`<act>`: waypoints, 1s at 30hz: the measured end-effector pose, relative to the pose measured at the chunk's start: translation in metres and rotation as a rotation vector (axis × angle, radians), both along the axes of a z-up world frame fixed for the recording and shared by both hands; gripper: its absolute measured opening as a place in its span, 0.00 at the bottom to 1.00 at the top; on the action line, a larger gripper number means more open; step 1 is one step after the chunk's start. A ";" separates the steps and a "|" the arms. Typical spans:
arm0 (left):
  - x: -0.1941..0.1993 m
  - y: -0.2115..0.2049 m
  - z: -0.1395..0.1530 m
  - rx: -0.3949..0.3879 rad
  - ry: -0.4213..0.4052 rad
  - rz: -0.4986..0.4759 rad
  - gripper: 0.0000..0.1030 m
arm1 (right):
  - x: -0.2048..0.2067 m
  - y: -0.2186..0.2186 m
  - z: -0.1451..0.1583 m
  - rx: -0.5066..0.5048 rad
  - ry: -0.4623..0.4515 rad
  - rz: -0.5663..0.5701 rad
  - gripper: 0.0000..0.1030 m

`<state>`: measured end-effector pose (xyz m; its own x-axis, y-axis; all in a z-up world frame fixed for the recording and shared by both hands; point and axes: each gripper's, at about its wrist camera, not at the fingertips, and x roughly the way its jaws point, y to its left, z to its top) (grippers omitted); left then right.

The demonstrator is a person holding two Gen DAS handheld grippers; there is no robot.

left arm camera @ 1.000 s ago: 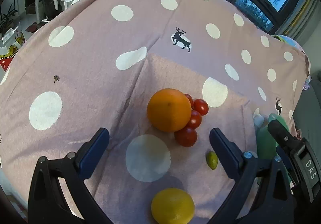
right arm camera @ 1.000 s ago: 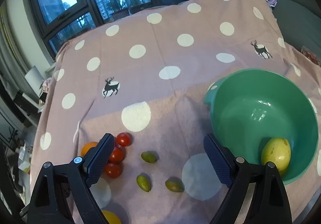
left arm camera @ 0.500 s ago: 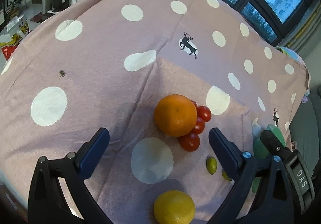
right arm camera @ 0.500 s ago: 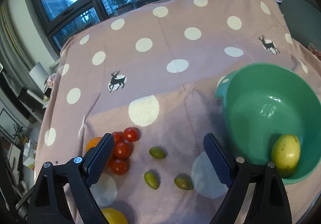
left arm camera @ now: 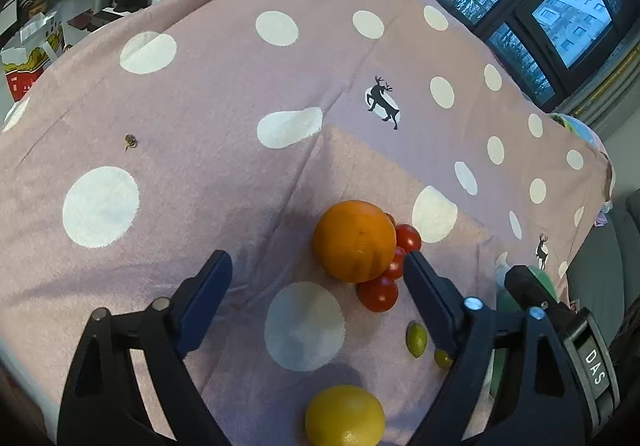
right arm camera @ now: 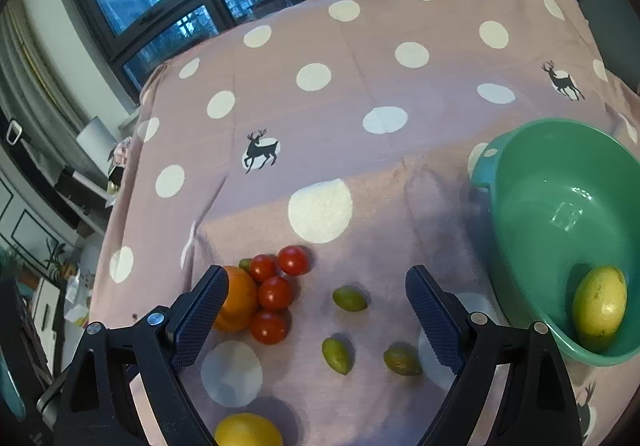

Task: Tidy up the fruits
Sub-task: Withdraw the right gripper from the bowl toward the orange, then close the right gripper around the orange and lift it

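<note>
The left gripper (left arm camera: pixel 318 266), fingers just narrowing with nothing between them, hangs at 6 o'clock of the orange (left arm camera: pixel 354 240) beside the tomatoes (left arm camera: pixel 378 293), while the right gripper (right arm camera: pixel 316 288) gapes wide, the bowl (right arm camera: pixel 520 238) holding a mango (right arm camera: pixel 599 306) at its 3 o'clock.

Left wrist view: orange (left arm camera: pixel 354 240) hides most of 1 tomato behind it; only a red sliver shows. Green bowl (left arm camera: pixel 505 302) almost wholly covered by gripper parts. 1 small green fruit (left arm camera: pixel 443 358) partly behind the right finger. Yellow citrus (left arm camera: pixel 344 422) cut by bottom edge.

Right wrist view: orange (right arm camera: pixel 240 304) partly behind the left finger; a small green item (right arm camera: pixel 245 265) behind it is too hidden to identify. Yellow citrus (right arm camera: pixel 248 431) cut by bottom edge. Bowl cut by right edge.
</note>
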<state>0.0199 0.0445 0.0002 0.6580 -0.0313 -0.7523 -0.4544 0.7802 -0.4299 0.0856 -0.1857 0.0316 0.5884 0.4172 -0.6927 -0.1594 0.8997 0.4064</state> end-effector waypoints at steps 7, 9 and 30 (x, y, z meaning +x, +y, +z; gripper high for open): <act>-0.005 0.012 0.001 -0.029 -0.020 0.016 0.72 | 0.010 0.021 0.016 0.009 0.012 0.069 0.88; -0.006 0.017 0.001 -0.041 -0.022 0.025 0.70 | 0.015 0.035 0.021 -0.014 0.000 0.096 0.88; -0.026 0.056 -0.007 -0.089 0.029 0.136 0.52 | 0.029 0.113 -0.031 -0.105 0.118 0.246 0.71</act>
